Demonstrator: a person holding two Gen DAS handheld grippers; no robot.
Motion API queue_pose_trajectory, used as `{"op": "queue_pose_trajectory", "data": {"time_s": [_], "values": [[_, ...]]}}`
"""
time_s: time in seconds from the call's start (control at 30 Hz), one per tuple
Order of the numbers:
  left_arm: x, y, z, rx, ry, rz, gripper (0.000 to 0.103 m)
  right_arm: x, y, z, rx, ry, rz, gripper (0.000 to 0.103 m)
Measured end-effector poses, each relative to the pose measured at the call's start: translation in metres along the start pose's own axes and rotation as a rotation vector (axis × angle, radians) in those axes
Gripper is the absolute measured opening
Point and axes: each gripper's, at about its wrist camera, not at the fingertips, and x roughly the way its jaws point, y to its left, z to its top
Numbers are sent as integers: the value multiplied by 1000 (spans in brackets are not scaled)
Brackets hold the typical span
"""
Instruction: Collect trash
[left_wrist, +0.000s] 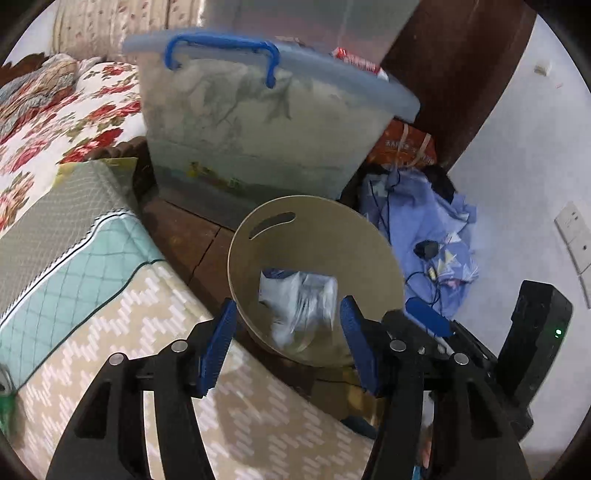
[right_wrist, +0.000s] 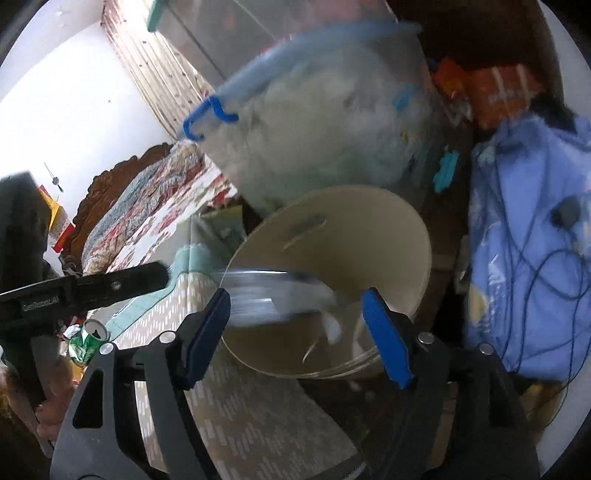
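A beige round trash bin (left_wrist: 317, 236) stands on the floor between the bed and a heap of clothes; it also shows in the right wrist view (right_wrist: 369, 236). A blurred clear plastic wrapper (left_wrist: 299, 299) is in the air over the bin's mouth, between the fingers of my left gripper (left_wrist: 286, 345), which is open. The wrapper shows as a streak in the right wrist view (right_wrist: 273, 295). My right gripper (right_wrist: 308, 330) is open and empty just above the bin's rim. A green drink can (right_wrist: 88, 341) lies on the bed cover, left of my right gripper.
A large clear storage tub (left_wrist: 258, 122) with blue handles stands behind the bin. A blue cloth (left_wrist: 424, 236) with cables lies to the right. The patterned bed cover (left_wrist: 122, 332) fills the left. A white wall (left_wrist: 524, 162) with sockets is at the right.
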Motion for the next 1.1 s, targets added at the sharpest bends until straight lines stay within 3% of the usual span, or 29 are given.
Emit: {"op": "queue_pose_trajectory", "data": {"time_s": [0.17, 0.27, 0.4, 0.53, 0.73, 0.8, 0.87, 0.97, 1.1], "values": [[-70, 10, -31, -25, -84, -4, 55, -20, 5, 0, 55, -34, 66, 68], [-124, 15, -73, -16, -123, -29, 56, -28, 26, -5, 53, -27, 136, 63], [-175, 33, -132, -14, -127, 7, 56, -29, 71, -21, 9, 26, 248, 60], [-235, 70, -193, -78, -147, 76, 56, -25, 126, -44, -64, 103, 348, 59], [-323, 131, -254, -242, -278, 240, 56, -21, 233, -105, -256, 248, 513, 58], [-340, 149, -270, -287, -301, 309, 56, -22, 266, -126, -343, 282, 539, 59], [-348, 160, -278, -306, -312, 365, 72, -22, 299, -150, -436, 321, 561, 59], [-357, 171, -288, -287, -331, 448, 74, -20, 326, -174, -512, 362, 566, 59], [-358, 193, -299, -323, -318, 443, 74, -14, 352, -194, -549, 401, 554, 59]]}}
